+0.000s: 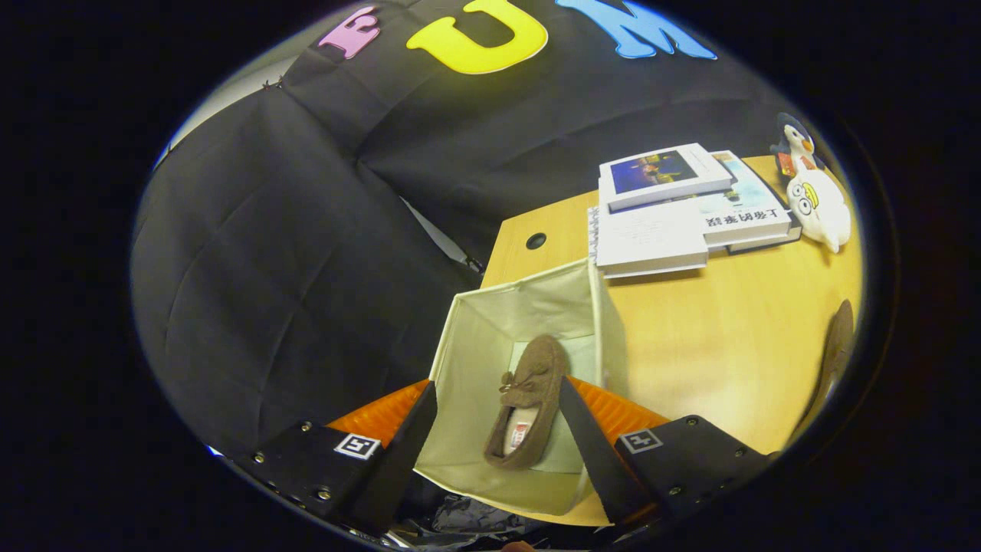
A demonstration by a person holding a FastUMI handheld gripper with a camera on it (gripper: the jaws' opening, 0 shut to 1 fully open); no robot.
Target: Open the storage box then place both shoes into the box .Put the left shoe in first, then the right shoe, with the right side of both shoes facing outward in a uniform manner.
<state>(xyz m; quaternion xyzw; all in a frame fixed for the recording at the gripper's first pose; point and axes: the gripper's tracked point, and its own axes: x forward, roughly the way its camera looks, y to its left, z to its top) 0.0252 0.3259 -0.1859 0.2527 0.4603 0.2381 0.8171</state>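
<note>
Item: black cloth wall [291, 253], hanging behind and to the left of the desk; no bearing on the work.

Item: gripper [498, 429], held above the box and looking down into it; fingers [406, 445] spread wide apart, nothing between them under pressure; the box mouth and the shoe inside show through the gap.

Item: storage box [490, 337], cream fabric, open at the top, standing at the desk's near left corner.

Item: first shoe [529, 399], brown slipper with a small bow, lying on the box floor toward the right-hand wall, toe pointing away from the fingers; free of the gripper.

Item: desk [713, 345], pale wood, with a cable hole near its far left corner.

Item: stack of books [674, 207], at the far side of the desk, beyond the box.

Item: two toy penguins [812, 199], just right of the books.

Item: second shoe [835, 345], brown, lying on the desk well to the right of the box.

Judgement: box opened and one shoe placed; the step in hand looks like the release after that placement; next calls for lifting clear, swinging right to the second shoe, clamping it, and setting it beside the first facing the same way.
</note>
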